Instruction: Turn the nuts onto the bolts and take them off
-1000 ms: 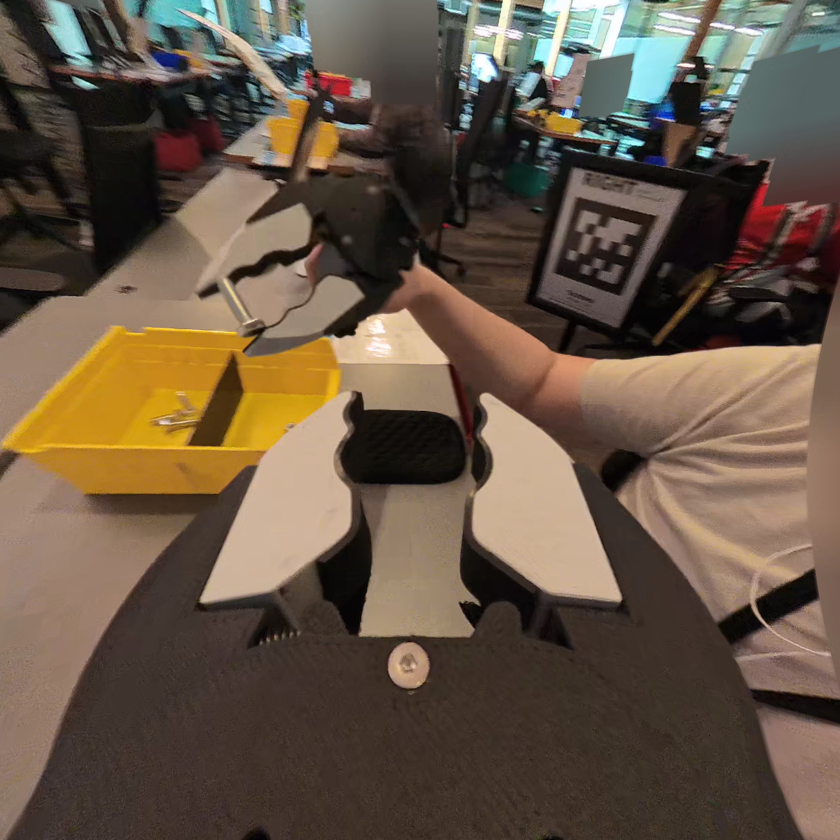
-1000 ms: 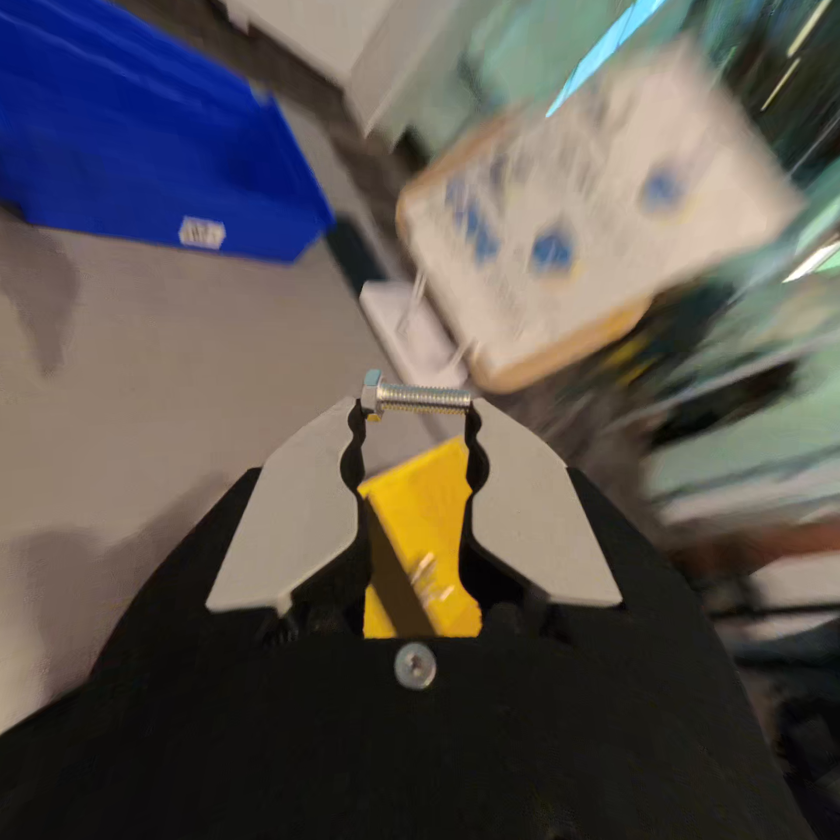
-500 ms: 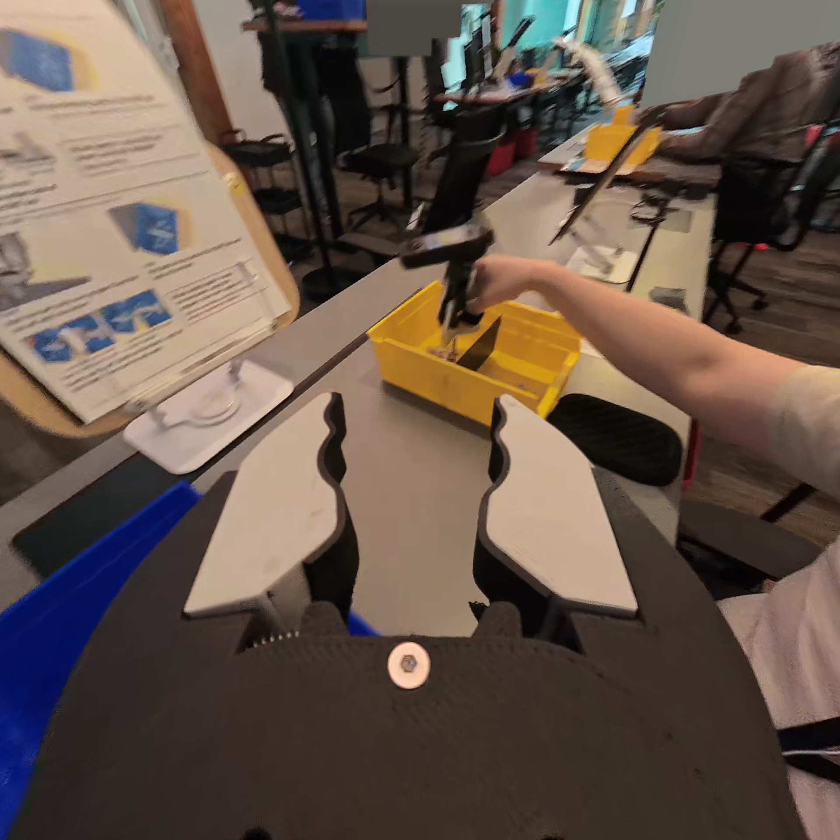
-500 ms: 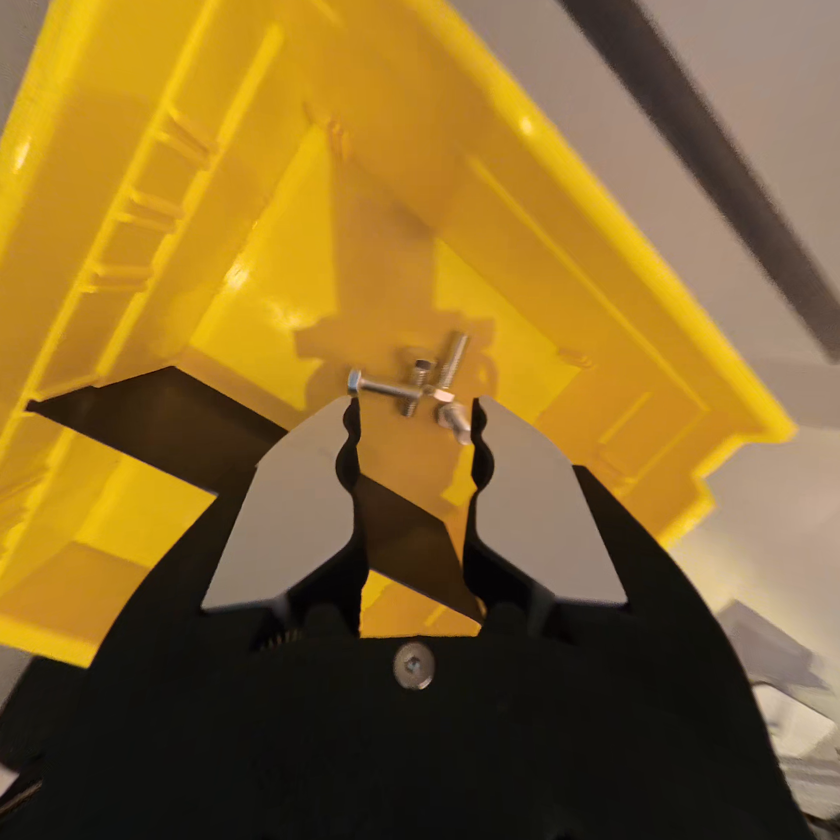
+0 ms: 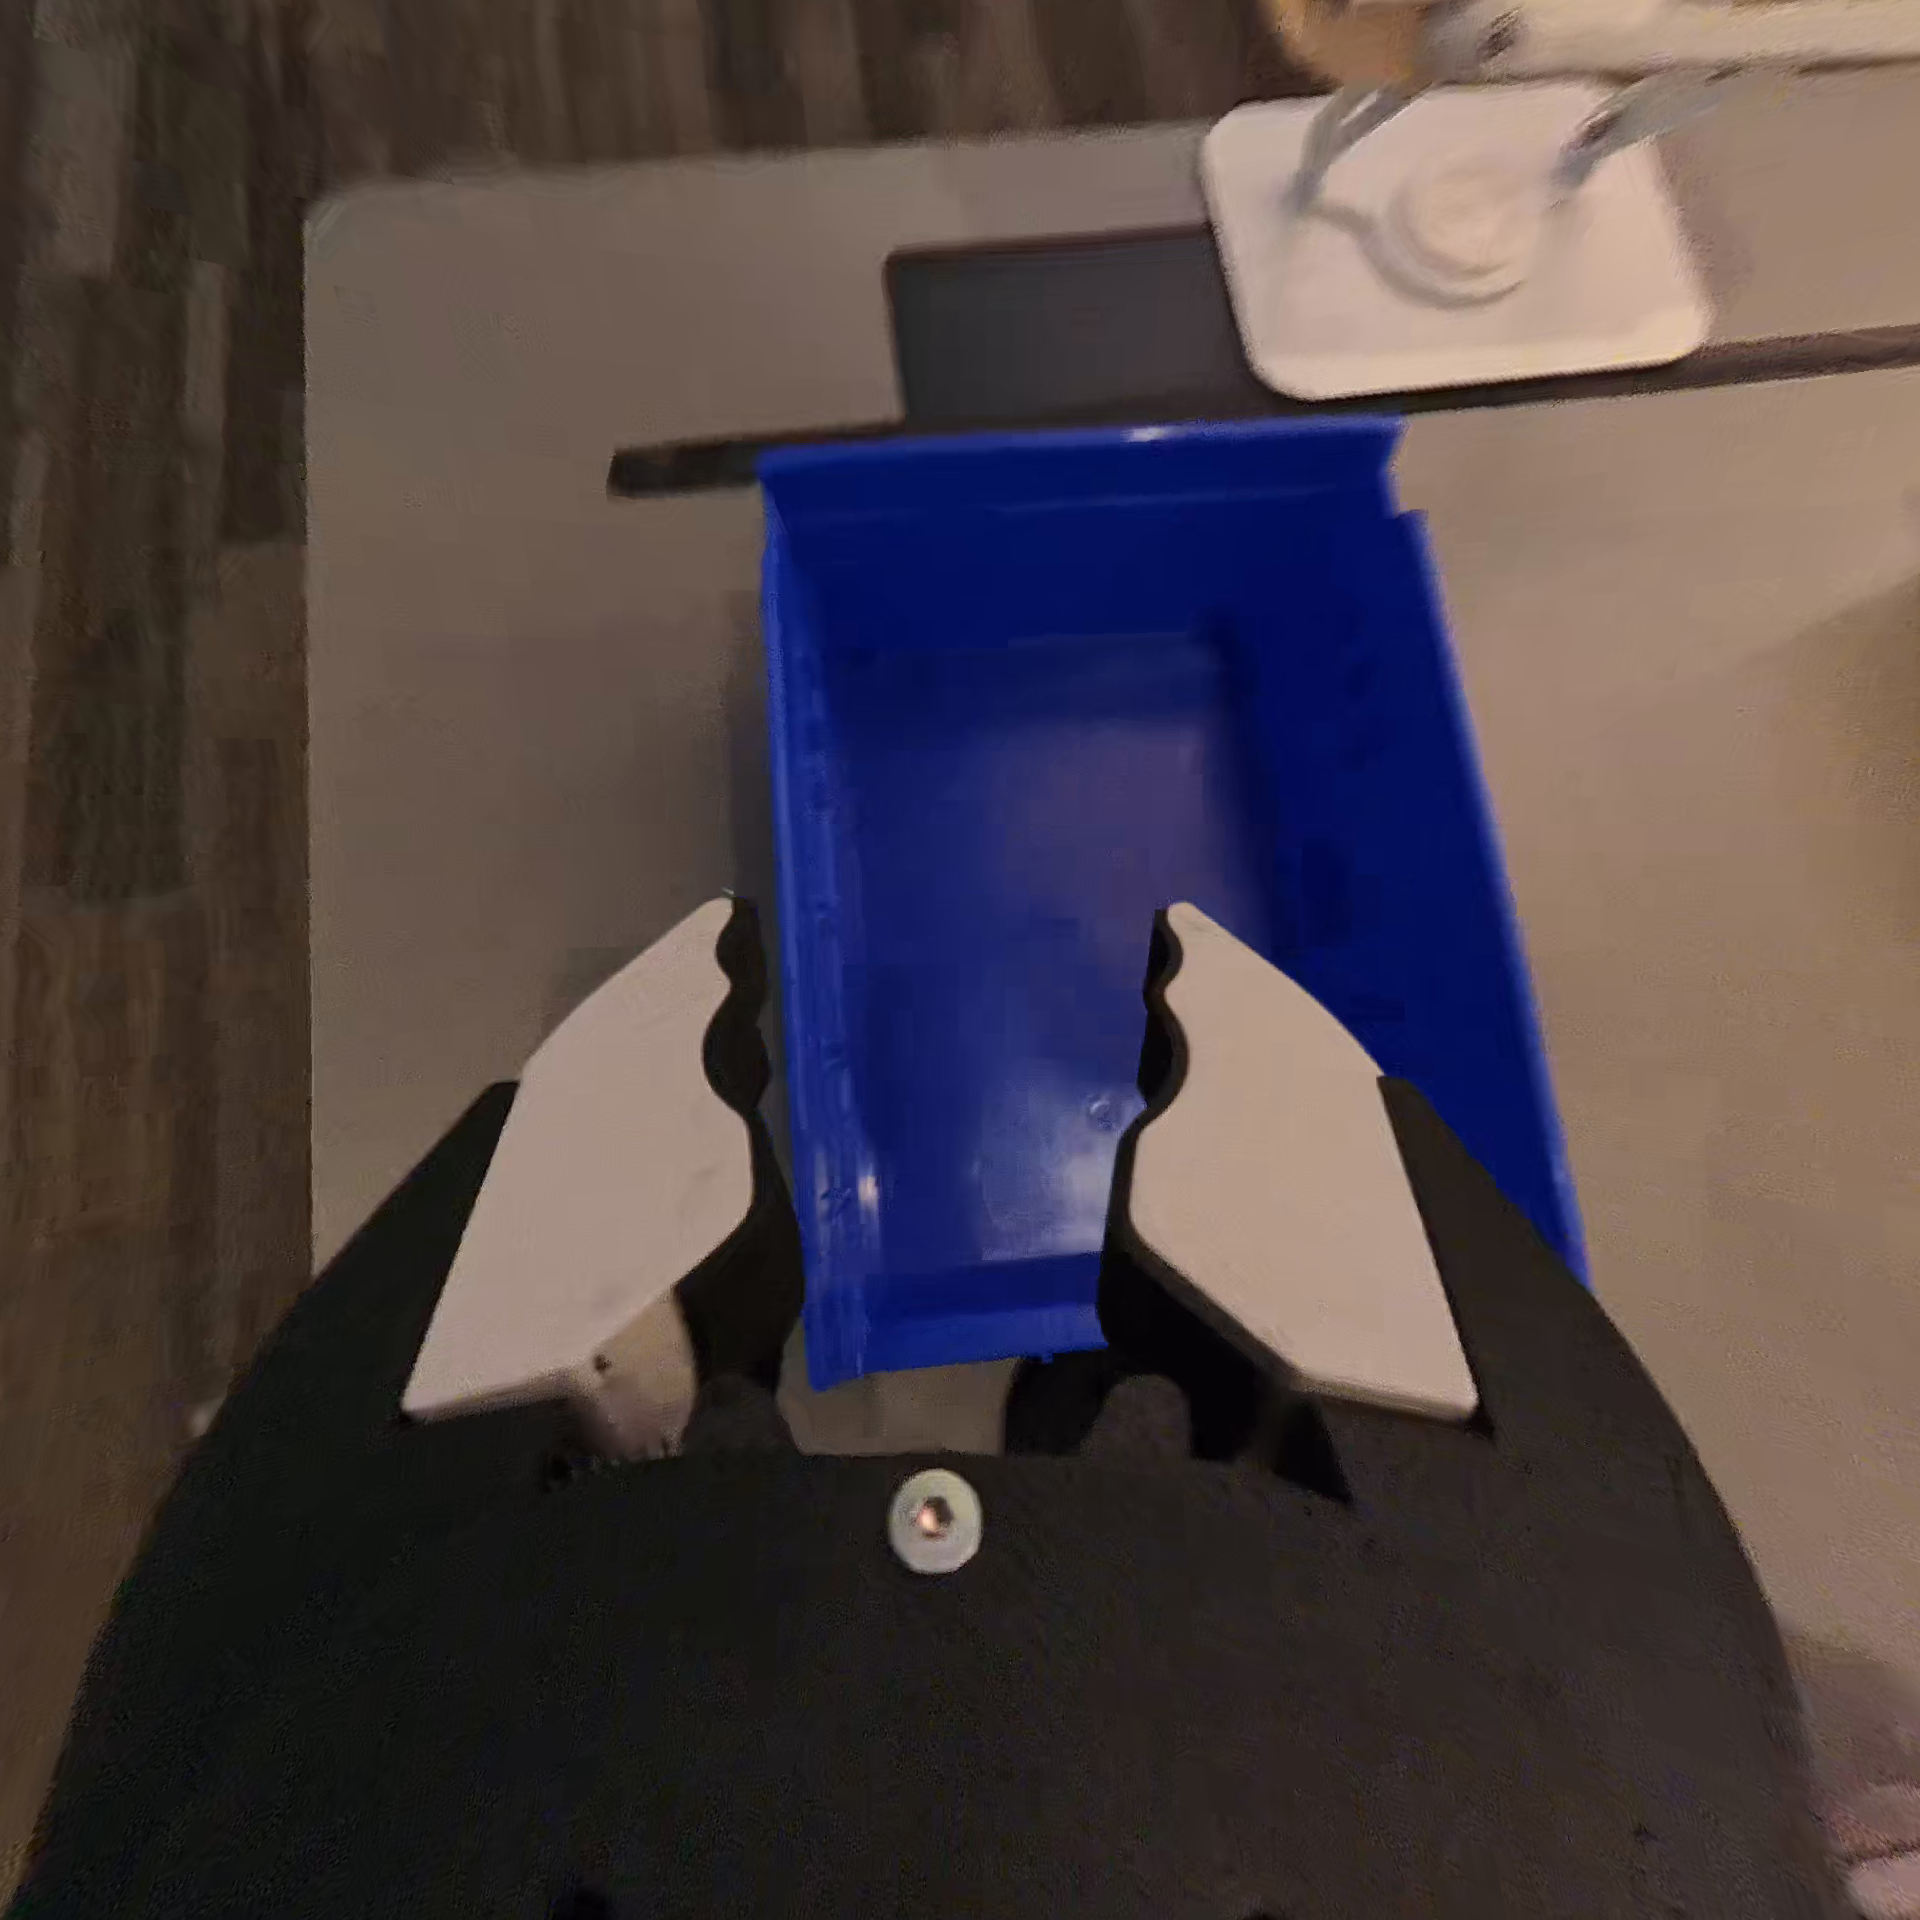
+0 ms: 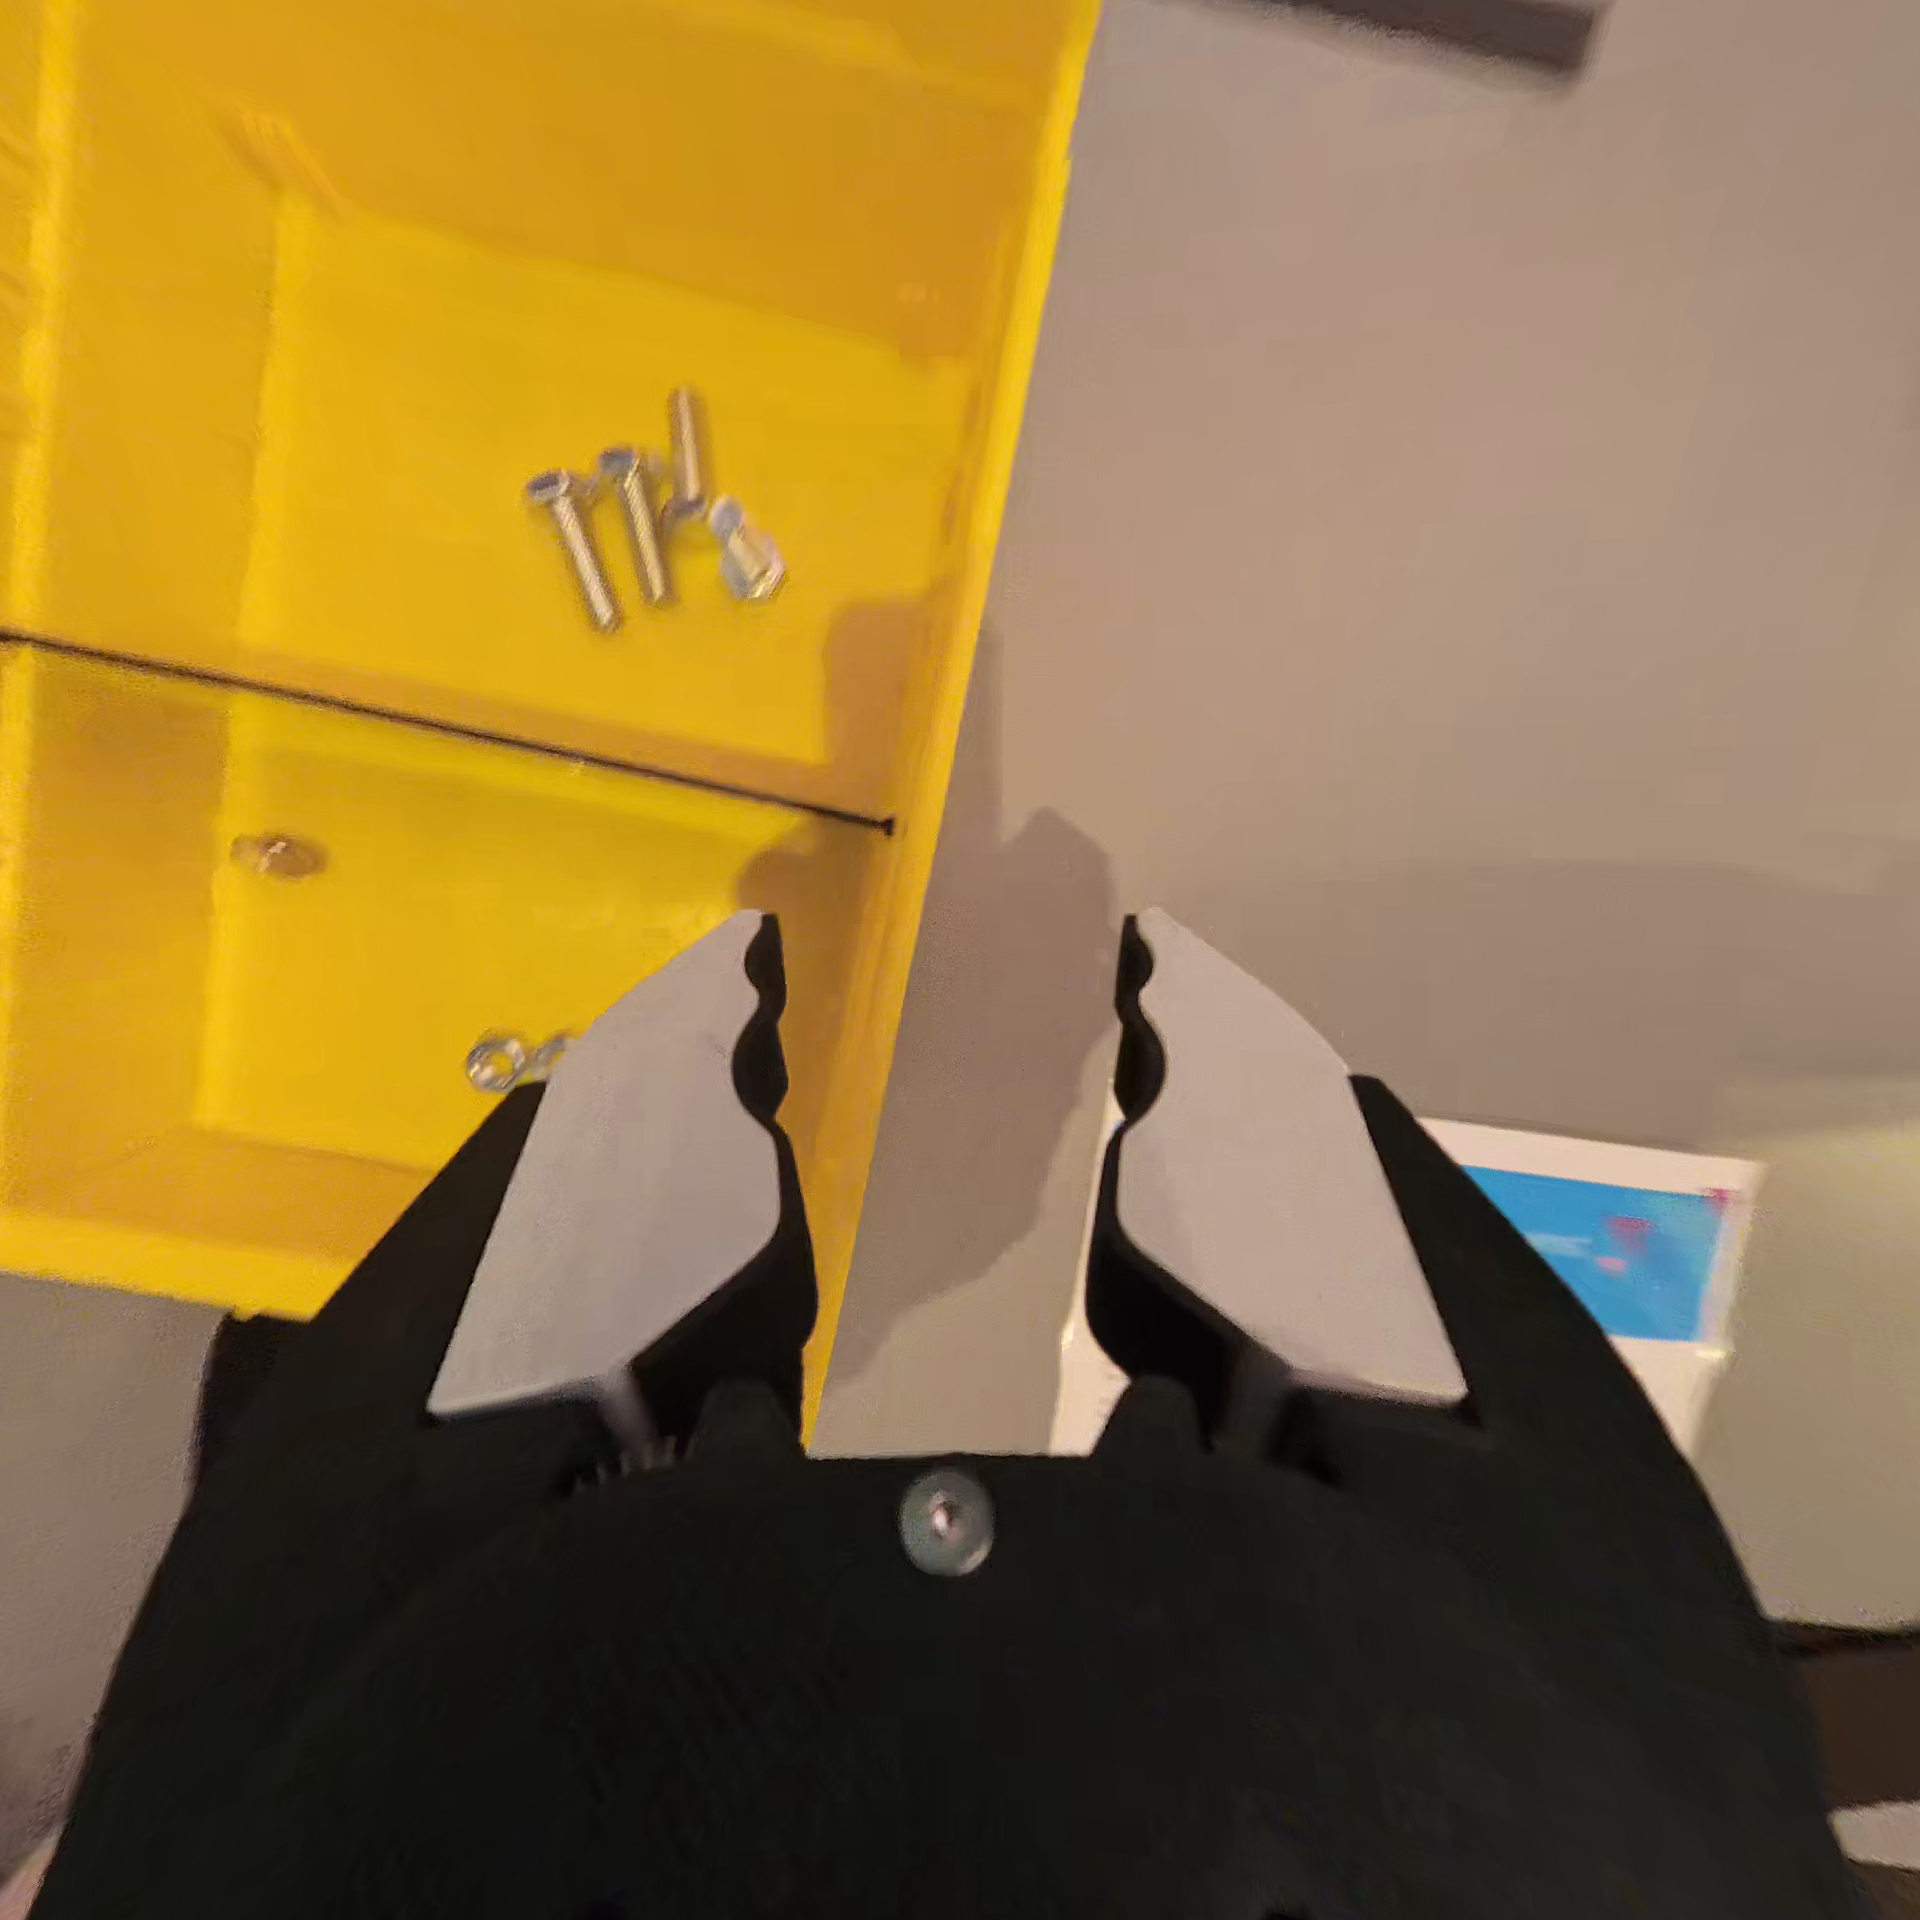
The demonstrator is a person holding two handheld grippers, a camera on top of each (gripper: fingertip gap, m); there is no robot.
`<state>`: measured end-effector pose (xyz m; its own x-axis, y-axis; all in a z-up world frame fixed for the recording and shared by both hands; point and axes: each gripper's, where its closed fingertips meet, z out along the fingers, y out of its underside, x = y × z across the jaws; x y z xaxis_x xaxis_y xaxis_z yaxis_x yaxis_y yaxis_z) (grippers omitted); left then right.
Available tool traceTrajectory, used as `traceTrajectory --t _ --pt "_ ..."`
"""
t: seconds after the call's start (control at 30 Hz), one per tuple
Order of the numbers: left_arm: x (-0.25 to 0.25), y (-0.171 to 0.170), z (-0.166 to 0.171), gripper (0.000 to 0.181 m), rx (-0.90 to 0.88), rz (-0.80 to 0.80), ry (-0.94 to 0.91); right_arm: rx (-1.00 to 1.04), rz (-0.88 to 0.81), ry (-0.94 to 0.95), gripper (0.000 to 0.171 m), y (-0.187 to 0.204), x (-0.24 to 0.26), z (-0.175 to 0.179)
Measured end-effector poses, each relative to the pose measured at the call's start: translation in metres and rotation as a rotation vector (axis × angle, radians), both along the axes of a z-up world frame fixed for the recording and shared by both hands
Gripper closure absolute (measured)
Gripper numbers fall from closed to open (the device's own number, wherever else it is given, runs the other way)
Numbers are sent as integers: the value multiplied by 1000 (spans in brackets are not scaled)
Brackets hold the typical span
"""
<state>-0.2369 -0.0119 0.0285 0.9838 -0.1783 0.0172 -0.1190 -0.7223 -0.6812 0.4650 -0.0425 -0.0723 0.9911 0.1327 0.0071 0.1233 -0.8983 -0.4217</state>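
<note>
The right gripper (image 6: 945,935), now spread and empty, has dropped its silver steel bolt among the bolts (image 6: 649,520) at 11 o'clock in the yellow plastic bin (image 6: 997,520); the left gripper (image 5: 945,925) hangs spread over the blue plastic bin (image 5: 810,935), so another cycle looks due.

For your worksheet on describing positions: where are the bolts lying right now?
In the right wrist view, the bolts lie clustered in the far compartment of the yellow bin, beyond its thin black divider, up and left of the open right gripper.

- The left gripper (image 5: 948,914) points steeply downward, its two pale fingers (image 5: 623,1143) spread wide with nothing between them.
- The right gripper (image 6: 948,925) also faces down, its grey fingers (image 6: 1247,1174) parted and empty, the wavy inner edges well apart.
</note>
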Motion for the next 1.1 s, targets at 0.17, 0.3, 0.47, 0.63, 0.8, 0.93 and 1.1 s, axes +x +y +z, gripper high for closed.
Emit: traceTrajectory --t 0.17,0.3,0.47,0.63,0.8,0.93,1.1 --pt "-38 -4 -70 112 -306 139 -54 -300 31 111 135 -28 -9 -45" --pt "-53 -2 -106 121 -416 160 -97 -403 55 175 160 -35 -24 -55" --pt "-39 -2 -126 156 -502 99 -300 -470 96 89 163 -36 -37 -56" --pt "-32 -3 -131 166 -541 77 -273 -504 167 60 162 -24 -77 -55" --pt "-8 -14 -140 172 -664 1 -128 -567 212 50 162 -24 -121 -54" --pt "26 -17 -144 168 -713 -160 -3 -604 266 24 159 -30 -142 -52" --pt "46 -3 -115 166 -574 -192 39 -561 292 -52 149 -29 -136 -43"
